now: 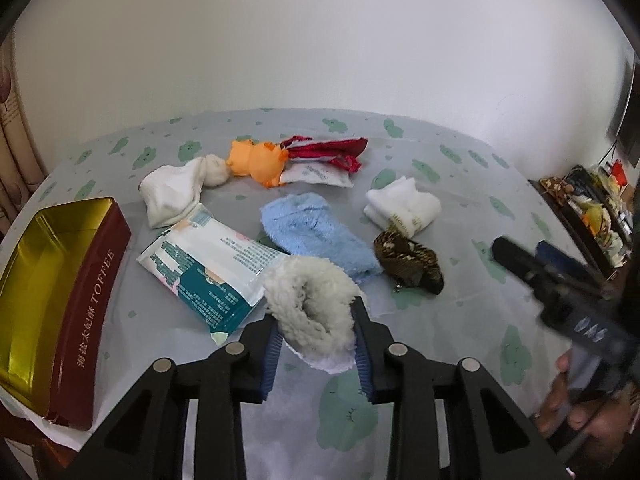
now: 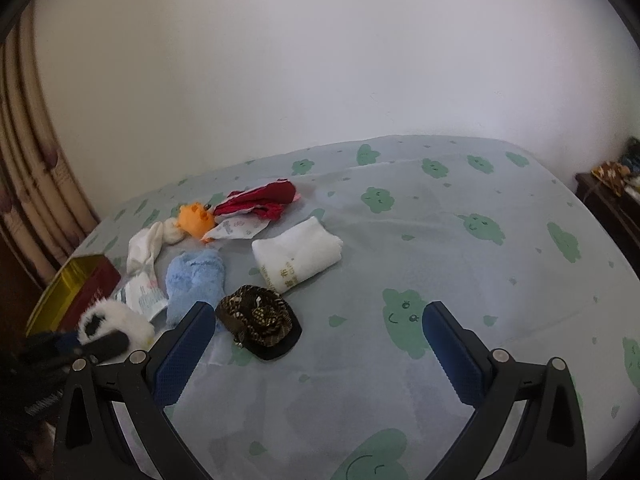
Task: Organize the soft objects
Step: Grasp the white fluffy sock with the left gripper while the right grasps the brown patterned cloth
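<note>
My left gripper (image 1: 316, 320) is shut on a fluffy white fleece piece (image 1: 312, 312) and holds it above the bed; it shows in the right wrist view (image 2: 114, 322) too. An open red and gold TOFFEE tin (image 1: 60, 292) stands at the left. A blue fuzzy sock (image 1: 316, 232), a white sock (image 1: 176, 190), an orange plush (image 1: 258, 162), a red pouch (image 1: 328, 150), a folded white towel (image 1: 404, 206) and a brown patterned purse (image 1: 410, 262) lie on the sheet. My right gripper (image 2: 318, 316) is open and empty, just right of the purse (image 2: 258, 322).
A wipes packet (image 1: 208, 268) lies beside the tin, and a small sachet (image 1: 316, 174) lies by the plush. The bed sheet (image 2: 440, 264) is grey with green clouds. A curtain (image 2: 32, 200) hangs left; a cluttered dark shelf (image 1: 588, 208) stands right.
</note>
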{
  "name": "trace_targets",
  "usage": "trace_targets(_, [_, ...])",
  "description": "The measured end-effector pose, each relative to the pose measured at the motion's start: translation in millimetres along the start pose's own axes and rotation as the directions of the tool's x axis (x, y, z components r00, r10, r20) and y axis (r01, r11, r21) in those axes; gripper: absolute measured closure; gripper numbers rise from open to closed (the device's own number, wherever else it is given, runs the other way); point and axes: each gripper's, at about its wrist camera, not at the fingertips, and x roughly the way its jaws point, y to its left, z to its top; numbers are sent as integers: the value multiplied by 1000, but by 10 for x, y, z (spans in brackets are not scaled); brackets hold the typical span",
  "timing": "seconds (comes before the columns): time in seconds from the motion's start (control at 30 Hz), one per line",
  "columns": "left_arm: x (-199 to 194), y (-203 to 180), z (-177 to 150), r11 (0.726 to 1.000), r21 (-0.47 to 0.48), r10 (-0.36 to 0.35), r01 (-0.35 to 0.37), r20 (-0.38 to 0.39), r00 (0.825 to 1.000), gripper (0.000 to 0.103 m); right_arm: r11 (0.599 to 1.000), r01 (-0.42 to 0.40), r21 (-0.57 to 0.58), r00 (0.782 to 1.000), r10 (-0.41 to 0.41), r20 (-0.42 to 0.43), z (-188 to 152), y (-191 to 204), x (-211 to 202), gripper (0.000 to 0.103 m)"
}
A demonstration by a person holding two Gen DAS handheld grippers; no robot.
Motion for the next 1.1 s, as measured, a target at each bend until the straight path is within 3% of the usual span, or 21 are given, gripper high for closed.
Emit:
trace_targets(0.4, [-608, 408, 9, 996, -92, -6, 11, 49, 999, 71, 989, -29, -148, 999, 26, -26, -115, 287, 113, 0])
trace_targets(0.63, [-939, 841, -1, 988, -147, 50, -38, 81, 995, 71, 972, -59, -229, 994, 37, -101, -134, 474, 367, 18])
trace_targets(0.87, [-1111, 1288, 2, 975, -204, 104, -86, 78, 992, 71, 957, -84, -277, 980, 29, -196, -65, 519, 661, 19])
trace_targets(0.9, [-1114, 1341, 2, 973, -211, 110, -92, 75, 991, 71, 953, -84, -291, 978, 23, -206, -69, 531, 700, 21])
trace_targets(0.93, [-1126, 1400, 4, 971, -217, 120, -102, 72, 990, 71, 952, -95, -292, 975, 30, -220, -68, 533, 727, 30])
trace_targets(0.97, [-1139, 1463, 8, 969, -220, 132, -114, 70, 989, 71, 952, -112, -286, 969, 41, -244, -71, 529, 774, 48])
trace_targets(1.0, [-1143, 1511, 15, 967, -223, 142, -124, 67, 988, 71, 953, -126, -275, 959, 46, -279, -84, 514, 839, 58])
trace_targets(1.1, [-1154, 1717, 39, 960, -239, 162, -144, 53, 985, 71, 964, -164, -210, 950, 97, -296, -78, 437, 862, 63])
